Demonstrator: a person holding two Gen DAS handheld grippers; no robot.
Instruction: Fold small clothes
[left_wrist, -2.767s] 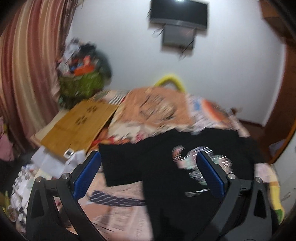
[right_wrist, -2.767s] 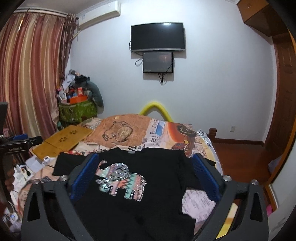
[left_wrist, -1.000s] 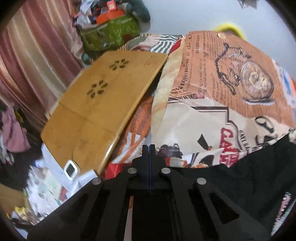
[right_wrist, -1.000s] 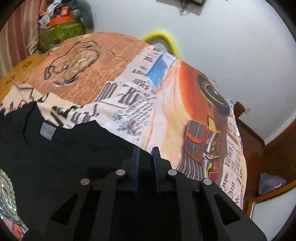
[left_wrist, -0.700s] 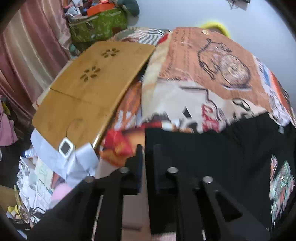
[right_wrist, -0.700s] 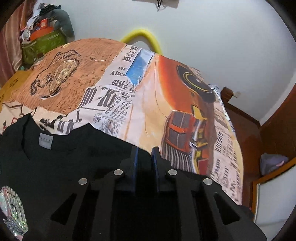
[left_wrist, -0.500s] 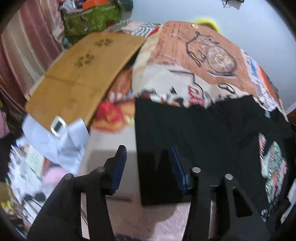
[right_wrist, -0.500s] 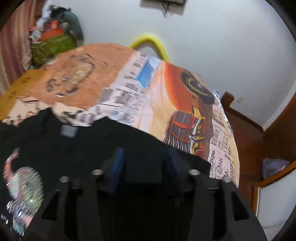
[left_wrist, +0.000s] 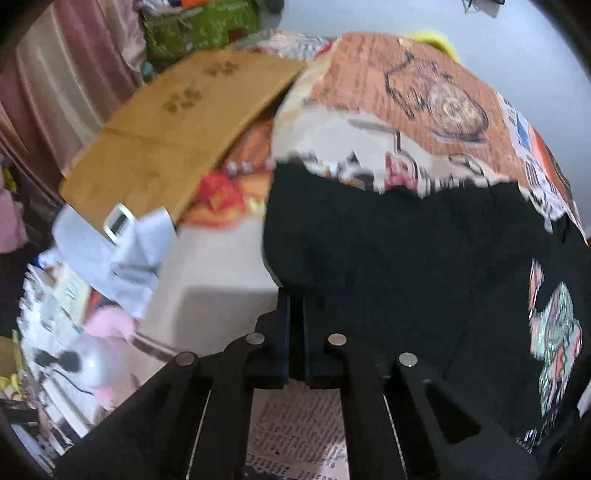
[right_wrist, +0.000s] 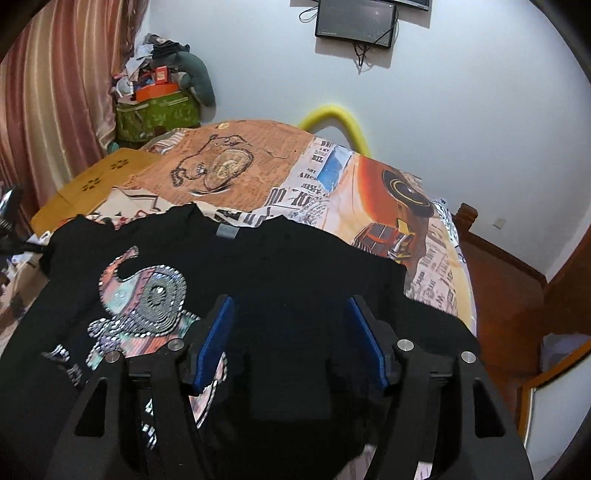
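A black T-shirt (left_wrist: 388, 251) with a sequinned elephant print (right_wrist: 147, 295) lies face up on the patterned bed cover (right_wrist: 240, 158), its collar toward the wall. My left gripper (left_wrist: 294, 295) points steeply down and is shut on the lower corner of the T-shirt's left sleeve, where the black cloth meets its tips. My right gripper (right_wrist: 290, 301) hovers over the T-shirt (right_wrist: 295, 258) near its right shoulder; its jaws are opening, the blue pads (right_wrist: 218, 332) stand wide apart, and the cloth lies below them, not pinched.
A wooden lap tray (left_wrist: 177, 122) with a white handset (left_wrist: 118, 219) lies at the bed's left edge, above papers and clutter. A green bag (right_wrist: 159, 110) and a striped curtain stand in the far left corner. A yellow foam loop (right_wrist: 332, 118) rises behind the bed; wooden floor (right_wrist: 509, 288) lies to the right.
The left gripper opened, slid back along the sleeve and shut again at its lower corner. The right gripper let go of the shoulder, opened wide and drew back and up.
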